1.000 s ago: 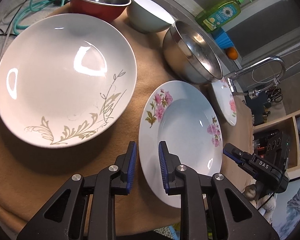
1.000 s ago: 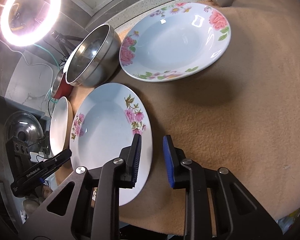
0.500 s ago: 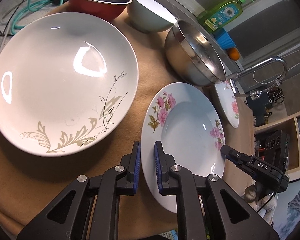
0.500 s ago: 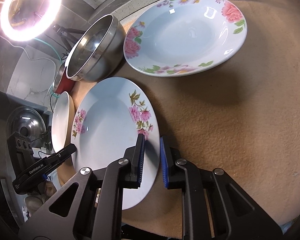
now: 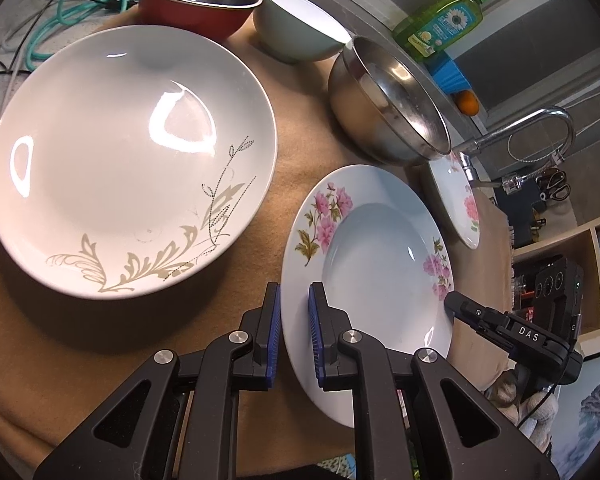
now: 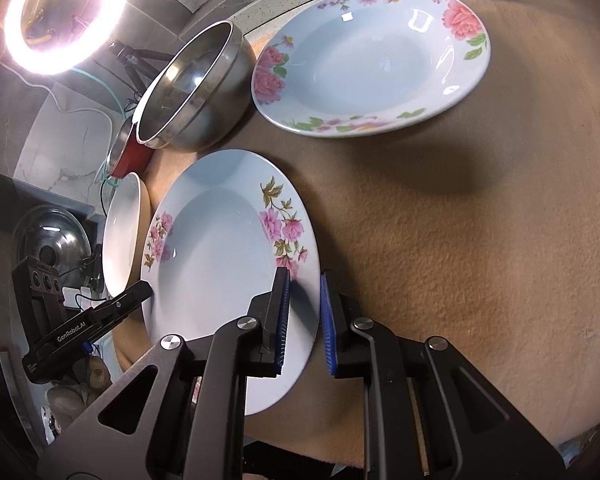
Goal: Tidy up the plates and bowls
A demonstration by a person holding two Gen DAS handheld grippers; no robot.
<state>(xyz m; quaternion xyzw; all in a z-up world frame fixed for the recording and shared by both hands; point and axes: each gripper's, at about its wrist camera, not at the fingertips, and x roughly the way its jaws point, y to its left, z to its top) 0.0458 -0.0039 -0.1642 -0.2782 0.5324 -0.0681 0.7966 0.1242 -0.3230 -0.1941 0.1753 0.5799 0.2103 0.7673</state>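
Both grippers clamped on the pink-flower plate [image 5: 380,264], opposite rims.

L gripper [image 5: 294,336] pinches its near-left rim; R gripper [image 6: 304,320] nips the far rim, reads "DAS" from L cam, "GenRobot.AI" shows on L one from R cam. Plate sits mid-cloth [image 6: 480,240], steel bowl [image 5: 388,108] just behind, big leaf plate [image 5: 120,160] left, rose plate [image 6: 372,56] near faucet. Bare cloth to R.

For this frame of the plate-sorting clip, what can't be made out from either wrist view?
- Pale green bowl: shows only in the left wrist view; the steel bowl blocks it from the right.
- Red bowl: right view, mostly behind the steel bowl.
- Rose plate: left view, edge-on, partly behind the steel bowl.
- Whether the pink-flower plate is lifted off the cloth: its underside is hidden.
- Left gripper and right gripper: hands out of frame.
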